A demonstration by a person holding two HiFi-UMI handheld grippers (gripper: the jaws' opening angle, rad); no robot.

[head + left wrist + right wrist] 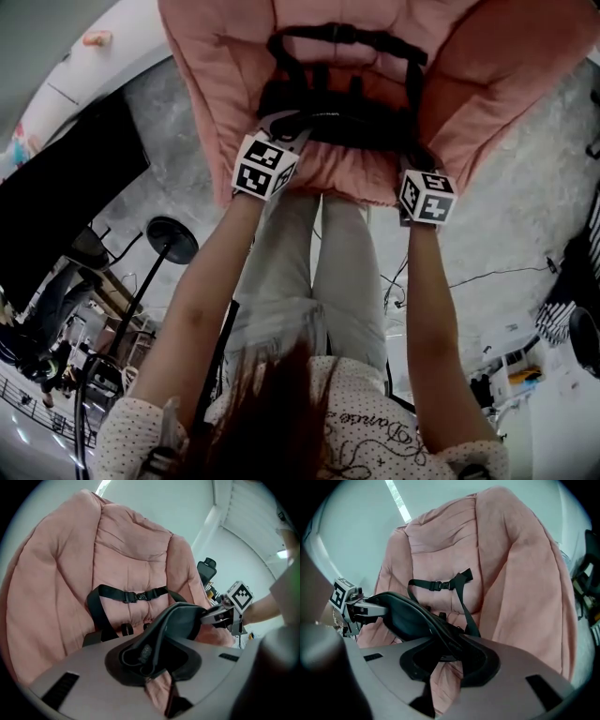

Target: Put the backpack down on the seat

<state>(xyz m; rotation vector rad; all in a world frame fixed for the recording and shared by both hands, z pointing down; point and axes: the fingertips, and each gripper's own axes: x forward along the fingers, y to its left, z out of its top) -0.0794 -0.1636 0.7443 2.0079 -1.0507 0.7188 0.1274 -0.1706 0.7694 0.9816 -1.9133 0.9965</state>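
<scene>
A black backpack (337, 112) lies on the pink padded seat (211, 75), its straps and chest buckle (342, 36) facing up against the cushion. My left gripper (281, 131) is shut on the bag's near left edge. My right gripper (412, 167) is shut on its near right edge. In the left gripper view the dark bag edge (180, 620) runs back into the jaws of the left gripper (150, 660), with the right gripper (225, 616) holding its far end. From the right gripper (445, 656), the same edge (408, 616) stretches across to the left gripper (356, 609).
The person's legs (319, 272) stand right against the seat's front edge. A round-based stand (172, 239) and a black panel (66, 197) are on the left. Cables (487, 277) trail on the grey floor at the right. A black office chair (206, 569) is behind the seat.
</scene>
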